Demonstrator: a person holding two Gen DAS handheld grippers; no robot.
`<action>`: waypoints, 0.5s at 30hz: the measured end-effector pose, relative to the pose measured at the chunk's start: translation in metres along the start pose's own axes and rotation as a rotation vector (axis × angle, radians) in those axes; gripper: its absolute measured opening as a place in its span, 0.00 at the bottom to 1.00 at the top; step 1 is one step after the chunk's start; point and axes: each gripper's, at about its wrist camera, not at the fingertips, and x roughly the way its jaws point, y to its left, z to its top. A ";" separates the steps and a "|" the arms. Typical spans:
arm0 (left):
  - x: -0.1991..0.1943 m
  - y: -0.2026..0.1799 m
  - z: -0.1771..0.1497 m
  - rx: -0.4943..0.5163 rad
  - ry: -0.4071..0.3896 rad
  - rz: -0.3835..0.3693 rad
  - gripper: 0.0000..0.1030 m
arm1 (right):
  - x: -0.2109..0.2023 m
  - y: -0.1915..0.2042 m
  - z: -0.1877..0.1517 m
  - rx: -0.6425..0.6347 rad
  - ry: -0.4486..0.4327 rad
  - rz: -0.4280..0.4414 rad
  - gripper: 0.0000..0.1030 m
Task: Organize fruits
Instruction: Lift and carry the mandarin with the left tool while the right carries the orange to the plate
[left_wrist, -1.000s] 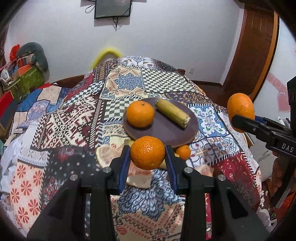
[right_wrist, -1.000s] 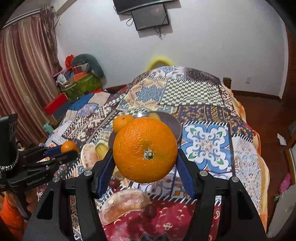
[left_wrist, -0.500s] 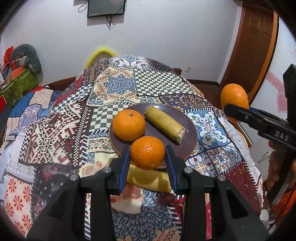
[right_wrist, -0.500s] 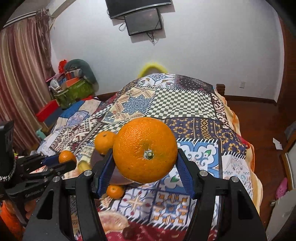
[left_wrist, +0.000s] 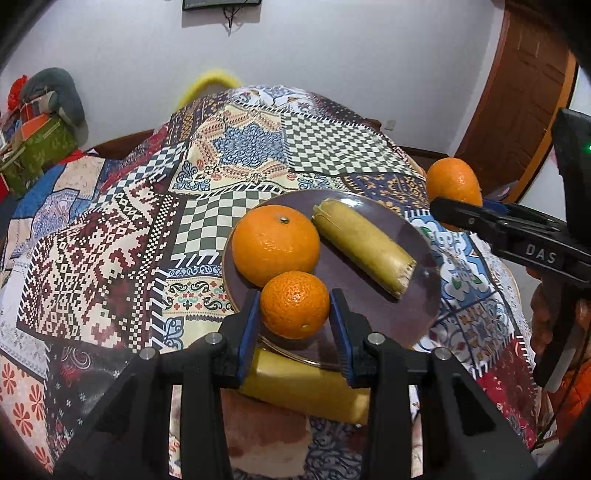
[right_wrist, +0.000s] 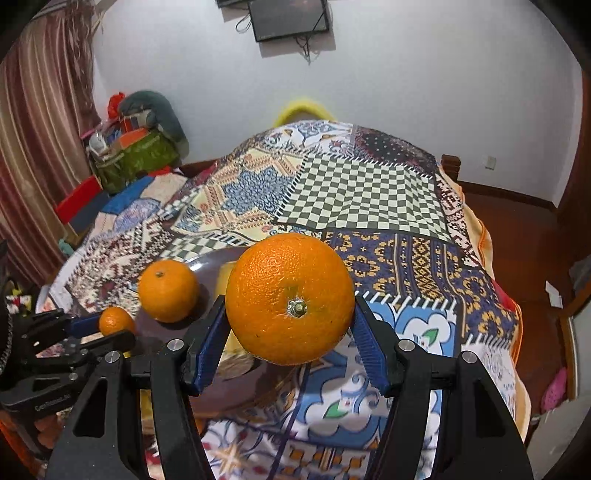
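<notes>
My left gripper (left_wrist: 294, 314) is shut on a small mandarin (left_wrist: 294, 305) and holds it over the near rim of the dark brown plate (left_wrist: 406, 314). The plate carries a larger orange (left_wrist: 275, 243) and a yellow banana piece (left_wrist: 364, 247). My right gripper (right_wrist: 290, 328) is shut on a big orange (right_wrist: 290, 297) and holds it in the air just right of the plate (right_wrist: 210, 258). That orange also shows at the right of the left wrist view (left_wrist: 453, 186). The left gripper with its mandarin (right_wrist: 116, 320) shows at the left of the right wrist view.
A second yellow banana piece (left_wrist: 306, 387) and a pale peeled fruit piece (left_wrist: 266, 435) lie on the patchwork cloth (left_wrist: 110, 240) under my left gripper. Bags and boxes (right_wrist: 129, 147) stand at the far left. A wooden door (left_wrist: 524, 92) is on the right.
Both grippers have moved forward with their fruit. The left mandarin has gone from in front of the plate to over its near rim. The right orange has come close beside the plate.
</notes>
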 end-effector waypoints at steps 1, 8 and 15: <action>0.003 0.002 0.001 -0.006 0.004 -0.001 0.36 | 0.005 -0.002 0.002 -0.004 0.013 0.003 0.59; 0.011 0.011 0.005 -0.041 0.016 -0.012 0.36 | 0.040 -0.001 0.004 -0.060 0.100 -0.006 0.59; 0.017 0.016 0.002 -0.060 0.033 -0.016 0.36 | 0.056 0.007 0.009 -0.048 0.155 0.087 0.59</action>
